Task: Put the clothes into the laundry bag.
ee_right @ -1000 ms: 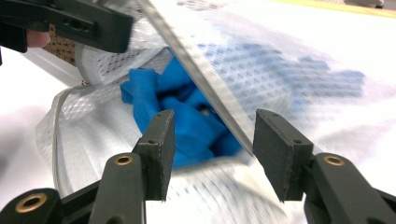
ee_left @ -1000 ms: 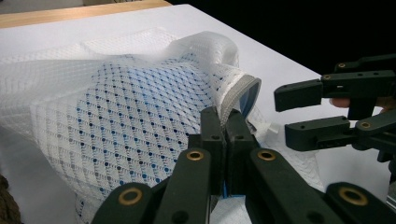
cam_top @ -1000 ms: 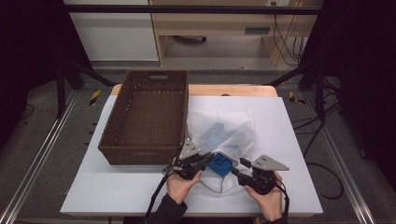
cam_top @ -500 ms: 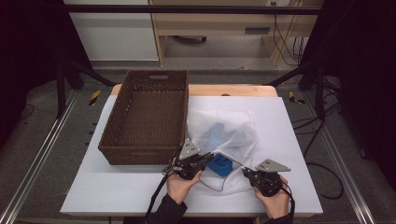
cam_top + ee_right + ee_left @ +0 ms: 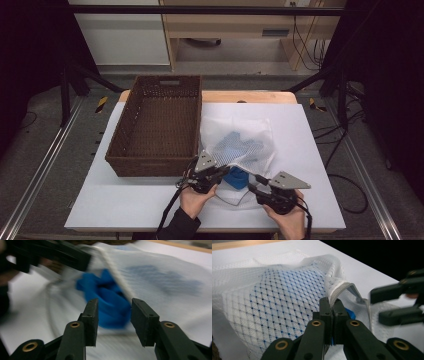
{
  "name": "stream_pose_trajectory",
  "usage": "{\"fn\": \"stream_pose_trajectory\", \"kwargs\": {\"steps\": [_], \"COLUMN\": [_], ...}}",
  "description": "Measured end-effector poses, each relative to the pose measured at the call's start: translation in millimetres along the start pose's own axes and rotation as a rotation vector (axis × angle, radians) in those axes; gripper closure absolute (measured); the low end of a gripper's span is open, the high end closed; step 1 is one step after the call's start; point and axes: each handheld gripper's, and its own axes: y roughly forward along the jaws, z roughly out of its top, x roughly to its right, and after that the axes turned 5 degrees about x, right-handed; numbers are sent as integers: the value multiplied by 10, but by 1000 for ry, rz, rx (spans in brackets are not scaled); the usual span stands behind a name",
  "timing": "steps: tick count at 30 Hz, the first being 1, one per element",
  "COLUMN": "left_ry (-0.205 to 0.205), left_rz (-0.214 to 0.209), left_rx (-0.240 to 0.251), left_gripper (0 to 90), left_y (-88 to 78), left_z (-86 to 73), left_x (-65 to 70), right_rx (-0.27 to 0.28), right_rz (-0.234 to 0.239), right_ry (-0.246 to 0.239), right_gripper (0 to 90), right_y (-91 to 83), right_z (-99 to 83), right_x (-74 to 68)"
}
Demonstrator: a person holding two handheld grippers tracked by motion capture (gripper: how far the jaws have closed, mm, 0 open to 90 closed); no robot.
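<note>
Looked like a lab or test room. A white table (image 5: 125,210) stood inside a black metal frame (image 5: 200,9), with floor rails (image 5: 40,175) alongside, loose cables (image 5: 305,45) behind, a plain wooden bench (image 5: 235,25) and dark curtains.

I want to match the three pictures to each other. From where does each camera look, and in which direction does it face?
High view: above the table's near edge, facing forward and down; both hands show, with left gripper and right gripper.
Left gripper view: rides the left gripper, facing its jaws shut on the mesh bag.
Right gripper view: rides the right gripper, its parted jaws facing the blue cloth.
Shared: all show bag and cloth.
</note>
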Motion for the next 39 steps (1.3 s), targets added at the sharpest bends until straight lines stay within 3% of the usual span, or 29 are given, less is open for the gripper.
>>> {"fn": "stream_pose_trajectory", "kwargs": {"steps": [1, 2, 4, 7, 12, 16, 17, 22, 25, 28, 31, 34, 37, 39], "left_ry": [7, 6, 7, -5, -3, 1, 0, -6, -20, -29, -27, -21, -22, -20], "left_rz": [1, 0, -1, -10, -14, -21, -21, -25, -16, -18, -16, -12, -12, -15], "left_rx": [0, 5, 11, 19, 29, 31, 30, 17, 11, 14, 16, 24, 25, 25], "left_gripper": [887, 887, 888, 888, 888, 888, 888, 888, 888, 888, 888, 888, 888, 888], "left_y": [-7, -9, -28, -40, -52, -69, -67, -41, -28, -32, -35, -42, -41, -38], "left_z": [14, 20, 36, 46, 54, 58, 56, 16, -15, -29, -14, 9, 13, 9], "left_x": [1, 3, -1, -11, 37, 56, 57, 39, -8, -35, -32, -18, -17, -4], "right_rx": [0, -22, -75, -120, -153, -50, -45, -122, -107, -48, -31, -56, -76, -114], "right_rz": [18, 25, -9, -11, -71, -144, -163, -210, -183, -115, -68, -52, -39, -31], "right_ry": [13, -4, -14, 12, -2, -15, -11, -11, -7, 30, 22, 11, 11, 17], "right_gripper": [608, 623, 700, 858, 877, 877, 877, 874, 842, 719, 676, 679, 714, 824], "right_y": [73, 205, 408, 584, 740, 768, 788, 956, 909, 734, 527, 403, 398, 494], "right_z": [6, 3, -33, -55, -6, 104, 116, 29, 37, 80, 94, 49, -26, -72], "right_x": [-26, -56, -49, -14, -27, 0, 13, 104, 112, 103, 66, 35, 9, -3]}}
